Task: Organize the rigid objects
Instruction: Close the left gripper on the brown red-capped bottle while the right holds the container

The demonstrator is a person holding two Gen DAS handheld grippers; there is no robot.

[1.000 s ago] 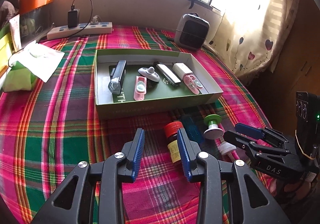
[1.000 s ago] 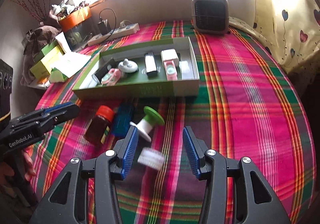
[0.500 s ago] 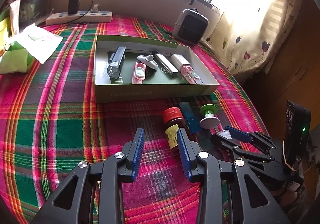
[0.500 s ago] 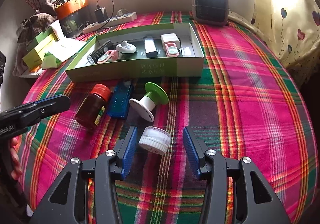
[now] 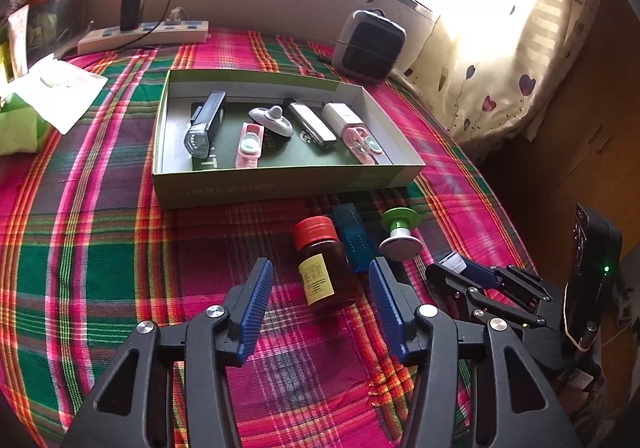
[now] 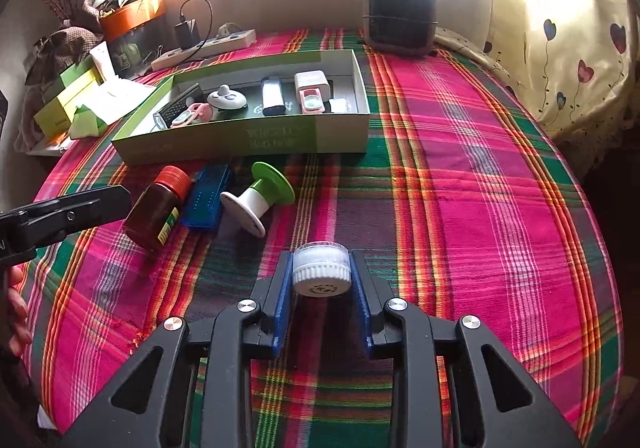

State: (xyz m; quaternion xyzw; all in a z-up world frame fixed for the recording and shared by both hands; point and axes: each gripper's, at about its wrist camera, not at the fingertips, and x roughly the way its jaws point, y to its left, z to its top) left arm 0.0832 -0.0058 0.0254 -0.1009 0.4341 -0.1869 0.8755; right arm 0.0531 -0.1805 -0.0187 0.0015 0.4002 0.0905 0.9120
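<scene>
White ribbed plastic fills my right claw [image 6: 322, 280]: the small round jar [image 6: 321, 274] sits clenched between the two blue ridged pads, its ribbed lid facing back toward me and its clear body pointing away, so its short axis runs straight along my fingers. It hangs just above the plaid cloth [image 6: 460, 188] on the bed. The green cardboard box [image 6: 256, 138] lies far and to the left of this claw, its long side running left to right across my view, with open floor at its right end beside the pink case [image 6: 312, 101]. I judge the coming move turns on that: up, forward and a little left over the near wall.

My left claw [image 5: 318, 302] is released, pads spread wide, and the amber bottle [image 5: 322, 260] lies on its side just beyond them, red screw cap pointing far toward the box, long axis nearly in line with my fingers. This left claw is plainly the nearer one to it. Touching the bottle's right flank is a flat blue ridged case [image 5: 354, 238], and just right of that a green-and-white spool [image 5: 400, 234] tipped on its rim. All look hard and smooth; the bottle and spool could roll.
</scene>
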